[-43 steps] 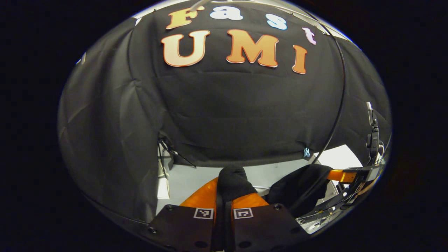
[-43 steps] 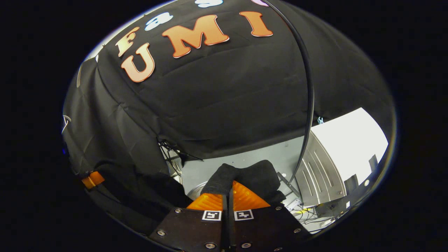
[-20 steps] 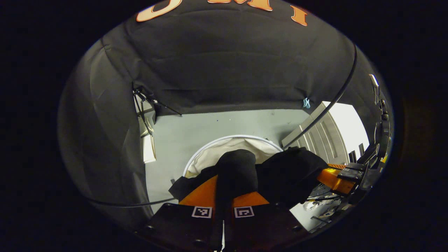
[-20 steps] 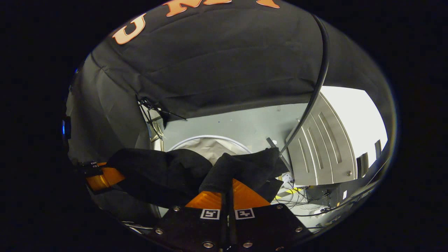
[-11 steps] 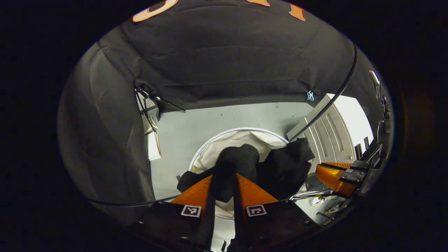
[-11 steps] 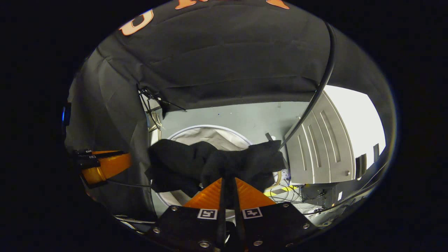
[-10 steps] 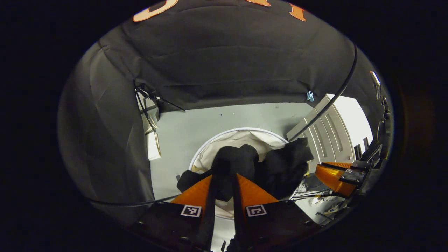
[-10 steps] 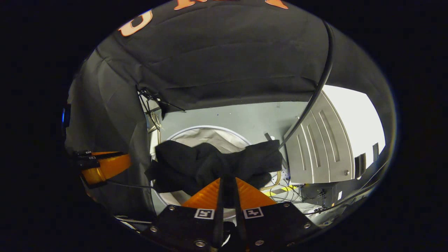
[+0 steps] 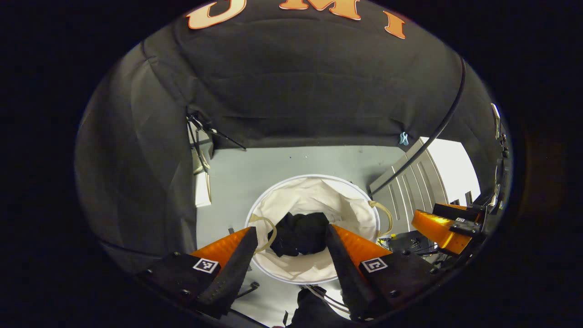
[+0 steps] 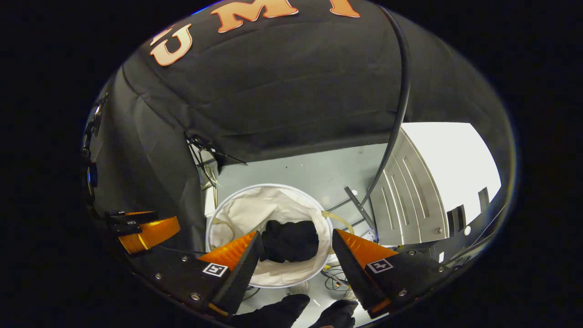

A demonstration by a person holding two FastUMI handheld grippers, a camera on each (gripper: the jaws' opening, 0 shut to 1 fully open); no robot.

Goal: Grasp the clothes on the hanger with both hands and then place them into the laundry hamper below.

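Grey floor lay below; both hand-held grippers, left and right, hung wide open and empty over the hamper, soft black clothes crumpled inside, probably light and bunchable anywhere.

Both views are dimly lit overall, with most light absorbed by the black cloth wall. The pale floor and the white laundry hamper are evenly lit from above, and soft shadow is cast inside the hamper. A bright, overexposed white patch is seen at the right. Strong fisheye bending is seen toward the edges. Focus is fairly sharp, without motion blur.
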